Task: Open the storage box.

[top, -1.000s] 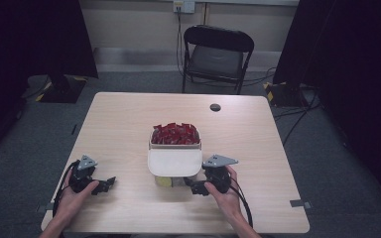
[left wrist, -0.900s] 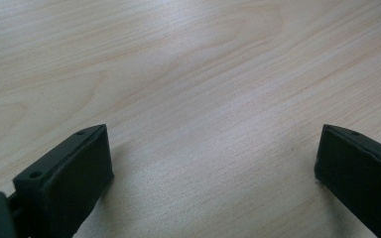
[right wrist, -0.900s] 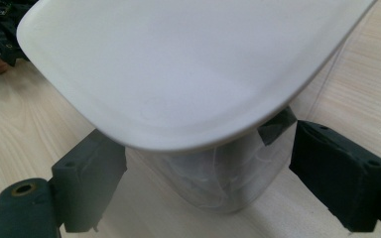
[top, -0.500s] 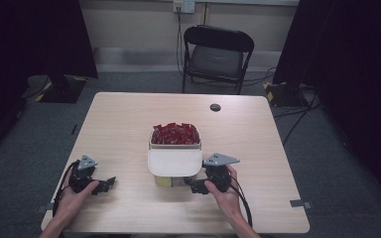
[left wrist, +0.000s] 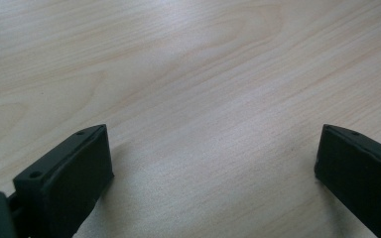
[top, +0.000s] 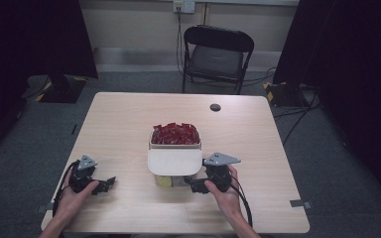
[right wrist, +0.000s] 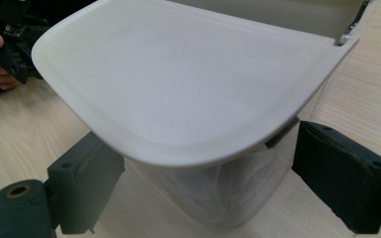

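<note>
I note right gripper (top: 194,184) jaws apart, straddling clear container (right wrist: 218,193) under flat cream lid (right wrist: 178,79), pads not pressing. High view adds red packets (top: 174,133) behind. Left gripper (left wrist: 213,168) apart over bare table (left wrist: 178,74).

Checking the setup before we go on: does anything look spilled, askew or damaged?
Nothing stands out. The bin stands upright mid-table, lid flipped open toward the person, red packets inside, none spilled. The right tongs sit open around its base.

Both hand-held grippers were black, left (top: 110,182) and right (top: 189,182); each carried a grey three-cornered top plate and trailed a black cable. Jaw blocks showed screw holes.
</note>
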`<action>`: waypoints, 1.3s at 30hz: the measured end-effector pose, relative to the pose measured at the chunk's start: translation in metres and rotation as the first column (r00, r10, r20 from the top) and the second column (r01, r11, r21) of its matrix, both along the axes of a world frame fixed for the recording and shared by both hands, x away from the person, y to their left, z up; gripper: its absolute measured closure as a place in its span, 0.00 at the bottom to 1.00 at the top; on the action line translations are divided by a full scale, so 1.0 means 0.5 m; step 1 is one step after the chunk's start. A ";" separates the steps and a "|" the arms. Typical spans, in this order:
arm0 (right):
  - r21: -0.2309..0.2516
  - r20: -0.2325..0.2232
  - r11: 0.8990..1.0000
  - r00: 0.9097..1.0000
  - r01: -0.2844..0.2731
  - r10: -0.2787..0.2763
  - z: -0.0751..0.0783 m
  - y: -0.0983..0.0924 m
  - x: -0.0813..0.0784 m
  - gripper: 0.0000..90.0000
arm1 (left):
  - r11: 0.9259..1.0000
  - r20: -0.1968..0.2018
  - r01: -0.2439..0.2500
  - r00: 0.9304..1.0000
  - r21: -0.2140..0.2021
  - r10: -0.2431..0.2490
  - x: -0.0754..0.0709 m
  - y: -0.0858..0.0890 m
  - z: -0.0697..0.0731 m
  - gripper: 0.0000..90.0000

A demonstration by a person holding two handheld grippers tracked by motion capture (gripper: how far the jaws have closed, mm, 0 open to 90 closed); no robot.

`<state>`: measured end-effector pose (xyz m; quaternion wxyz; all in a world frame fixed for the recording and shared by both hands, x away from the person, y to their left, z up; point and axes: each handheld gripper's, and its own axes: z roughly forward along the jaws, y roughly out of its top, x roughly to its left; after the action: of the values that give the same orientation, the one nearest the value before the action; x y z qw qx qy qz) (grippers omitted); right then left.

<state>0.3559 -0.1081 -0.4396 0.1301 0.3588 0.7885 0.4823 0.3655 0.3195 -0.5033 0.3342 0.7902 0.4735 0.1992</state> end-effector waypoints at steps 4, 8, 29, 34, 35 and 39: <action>0.009 -0.008 1.000 1.000 -0.004 0.004 0.004 -0.002 0.002 0.14 | 1.000 0.000 0.001 1.000 0.001 -0.001 0.000 0.000 0.000 0.01; 0.013 -0.002 1.000 1.000 0.000 0.000 0.010 -0.002 0.005 0.14 | 1.000 0.000 0.000 1.000 0.001 0.000 0.000 0.000 0.000 0.01; 0.001 -0.006 1.000 1.000 0.000 0.000 0.021 -0.003 0.011 0.13 | 1.000 0.000 0.000 1.000 0.001 0.000 0.000 0.000 0.000 0.01; 0.007 -0.001 1.000 1.000 0.001 -0.001 0.031 -0.005 0.016 0.14 | 1.000 0.000 0.000 1.000 0.000 0.000 0.000 0.000 0.000 0.01; 0.010 -0.002 1.000 1.000 -0.001 0.001 0.033 -0.005 0.017 0.14 | 1.000 0.000 0.000 1.000 0.000 0.000 0.000 0.000 0.000 0.01; 0.009 0.002 1.000 1.000 -0.002 0.002 0.037 -0.003 0.020 0.15 | 1.000 0.000 0.000 1.000 0.000 0.000 0.000 0.000 0.000 0.01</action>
<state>0.3658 -0.1098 -0.4210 0.1286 0.3581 0.7866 0.4863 0.3655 0.3194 -0.5034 0.3342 0.7902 0.4734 0.1992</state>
